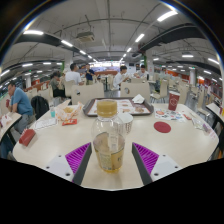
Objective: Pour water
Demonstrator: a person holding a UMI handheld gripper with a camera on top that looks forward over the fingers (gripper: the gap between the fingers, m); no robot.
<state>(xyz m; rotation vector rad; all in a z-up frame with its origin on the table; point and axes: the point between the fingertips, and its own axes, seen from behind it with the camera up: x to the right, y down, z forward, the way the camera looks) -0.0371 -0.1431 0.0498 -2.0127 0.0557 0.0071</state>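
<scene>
Tongs (109, 158) grip an upright bottle (109, 140), cap pointing up.

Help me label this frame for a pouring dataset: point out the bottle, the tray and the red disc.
bottle (108, 145): gripper view, its clear body between the fingers.
tray (137, 110): gripper view, its dark floor beyond the bottle.
red disc (162, 127): gripper view, its flat top.
</scene>
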